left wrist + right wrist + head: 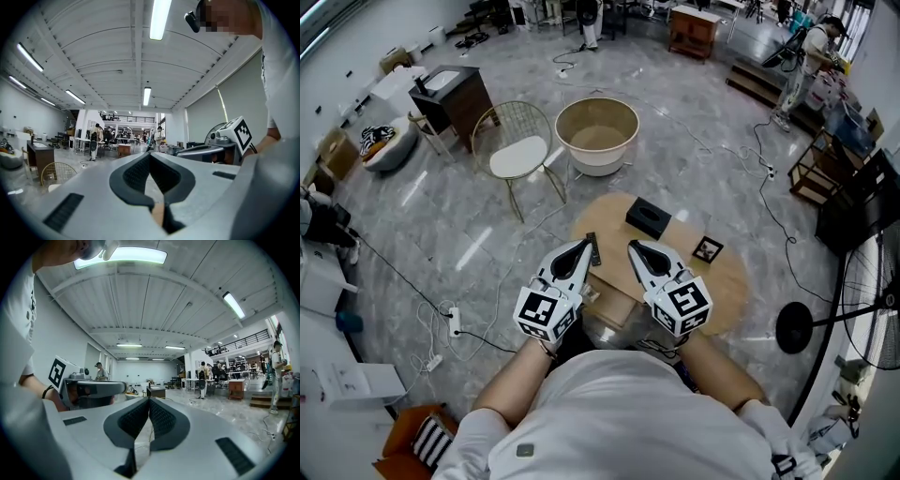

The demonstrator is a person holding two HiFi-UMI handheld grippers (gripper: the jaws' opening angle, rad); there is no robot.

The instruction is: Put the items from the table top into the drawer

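**Plainly empty: both grippers shut above the table**

Plainly, nothing was held at this moment. The left gripper (585,246) had its jaws pressed together with nothing between them, and the right gripper (635,248) was closed and empty likewise. Both pointed level, side by side, out over the near edge of the round wooden table (727,281).

Three things lay on the top. A black box (649,217) sat beyond the right gripper's tips, apart from them. A square card (707,249) with a black-and-white pattern lay to the right of that gripper, near but not touching. A slim dark thing (593,248) lay just beside the left gripper's tips; whether they touched it could not be told. Between the two grippers, at the table's near edge, showed a brown boxy part (614,302), most likely the drawer. Whether it stood open was unclear.

The step in hand looked like the approach to a first pick. To do it well, one gripper would need to tilt its nose down from level and spread its jaws before reaching an item. For the box, taking it across its narrow sides seemed soundest. The flat card would want a low, shallow pinch at an edge.
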